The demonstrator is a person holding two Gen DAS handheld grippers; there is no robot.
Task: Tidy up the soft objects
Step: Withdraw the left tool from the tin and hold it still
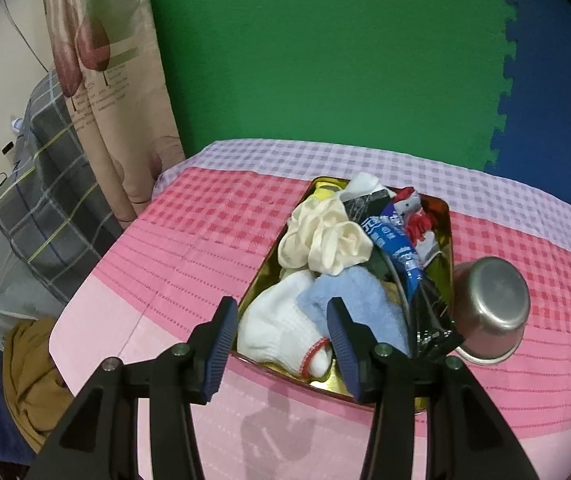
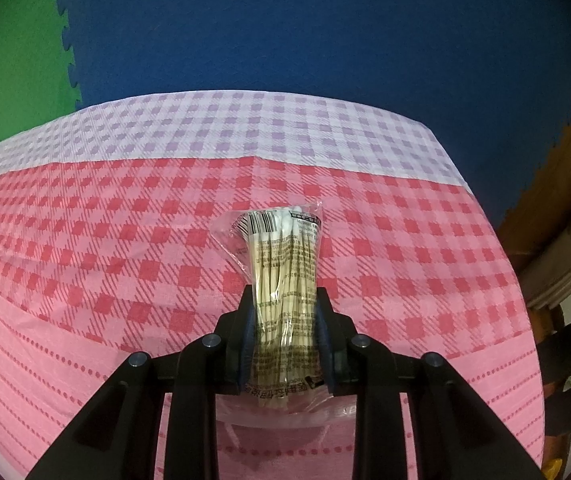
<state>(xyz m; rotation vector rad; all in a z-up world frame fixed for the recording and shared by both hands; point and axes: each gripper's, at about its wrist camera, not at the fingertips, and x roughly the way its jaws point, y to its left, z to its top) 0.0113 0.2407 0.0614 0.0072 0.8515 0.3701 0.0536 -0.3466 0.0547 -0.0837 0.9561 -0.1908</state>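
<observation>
Left wrist view looks down on the gold tin (image 1: 452,240), the landmark for everything else. It holds a heap of soft things: a white glove (image 1: 281,332) at its near end, a blue cloth (image 1: 361,304) beside that, cream fabric (image 1: 321,240) behind, and dark packets along its right wall. The left tool (image 1: 281,340) hovers over the tin's near end with its jaws apart and nothing pressed between them, probably lined up to tidy the heap or take the glove. A steel cup (image 1: 493,312) lies on its side against the tin's right wall, so that side is tight. Left of the tin the worktop (image 1: 173,248) lies bare to its edge.

From the right wrist, the right tool (image 2: 285,320) is clamped on a swab bag (image 2: 281,264) at mid-length, its far end jutting forward above the worktop, likely bound for the tin. The tin itself is out of this view. Checked cloth spreads open all round the bag.
</observation>
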